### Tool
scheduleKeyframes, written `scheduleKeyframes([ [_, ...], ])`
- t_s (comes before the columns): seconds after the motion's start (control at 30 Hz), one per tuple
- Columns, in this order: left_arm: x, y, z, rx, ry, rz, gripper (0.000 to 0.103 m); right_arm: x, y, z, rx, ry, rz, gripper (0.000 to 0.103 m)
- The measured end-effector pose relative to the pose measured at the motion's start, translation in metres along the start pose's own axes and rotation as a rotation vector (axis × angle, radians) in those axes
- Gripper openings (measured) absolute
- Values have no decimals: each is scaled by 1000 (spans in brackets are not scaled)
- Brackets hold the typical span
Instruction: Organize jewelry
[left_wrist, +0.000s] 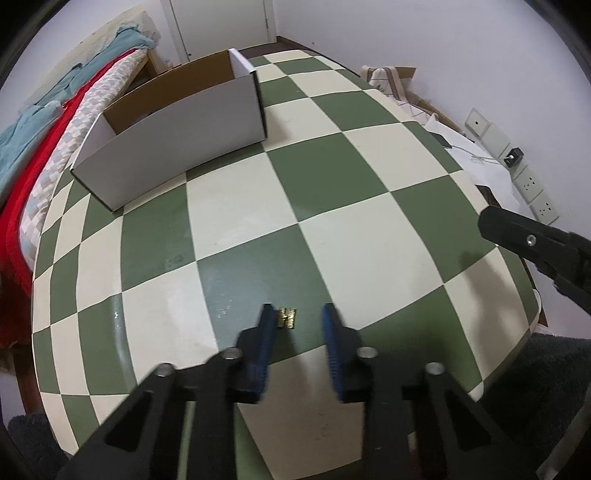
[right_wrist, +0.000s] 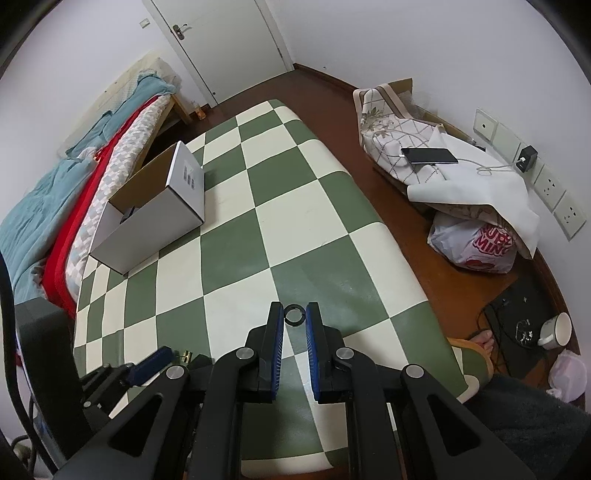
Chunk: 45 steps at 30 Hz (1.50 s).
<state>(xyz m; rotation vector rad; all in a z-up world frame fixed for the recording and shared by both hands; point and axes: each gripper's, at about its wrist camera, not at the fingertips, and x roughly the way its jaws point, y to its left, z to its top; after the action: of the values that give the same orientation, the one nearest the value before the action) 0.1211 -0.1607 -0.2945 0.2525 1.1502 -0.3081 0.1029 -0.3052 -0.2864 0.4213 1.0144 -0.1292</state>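
A small gold jewelry piece (left_wrist: 287, 318) lies on the green-and-cream checkered table (left_wrist: 332, 206). My left gripper (left_wrist: 300, 314) is open, low over the table, with the gold piece between its blue pads, close to the left pad. It also shows in the right wrist view (right_wrist: 186, 355) beside the left gripper's blue finger (right_wrist: 155, 360). My right gripper (right_wrist: 294, 314) is shut on a dark ring (right_wrist: 294, 315) held at its fingertips above the table. An open white cardboard box (left_wrist: 173, 136) stands at the table's far left.
A bed (right_wrist: 55, 192) with red and teal bedding runs along the table's left side. Right of the table on the floor are a covered pile with a charging phone (right_wrist: 430, 156), a plastic bag (right_wrist: 476, 243), a mug (right_wrist: 556, 330) and a bare foot (right_wrist: 480, 341).
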Motion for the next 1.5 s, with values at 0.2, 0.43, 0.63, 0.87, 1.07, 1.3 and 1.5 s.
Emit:
scheduleKeyframes([
  [0.2,-1,-3,-2,8,-1,-2,2,-1,0,1,1,-5,2,13],
  [0.43,-7,3,0,-7,-15,0,2,-5,5,4,-13,-13,10,0],
  [0.63,-19,27,4,-58,-38,12,2,0,-7,8,39,41,95,1],
  [0.87,-26,56,8,-128,-54,42,2,24,-2,3,-22,127,32,26],
  [1.07,-30,68,8,-157,-55,53,2,44,25,-11,-166,136,-96,22],
  [1.3,-32,77,8,-186,-61,40,2,43,22,-15,-154,125,-92,0],
  [1.5,-28,79,8,-203,-56,32,2,45,19,-5,-113,134,-38,20],
])
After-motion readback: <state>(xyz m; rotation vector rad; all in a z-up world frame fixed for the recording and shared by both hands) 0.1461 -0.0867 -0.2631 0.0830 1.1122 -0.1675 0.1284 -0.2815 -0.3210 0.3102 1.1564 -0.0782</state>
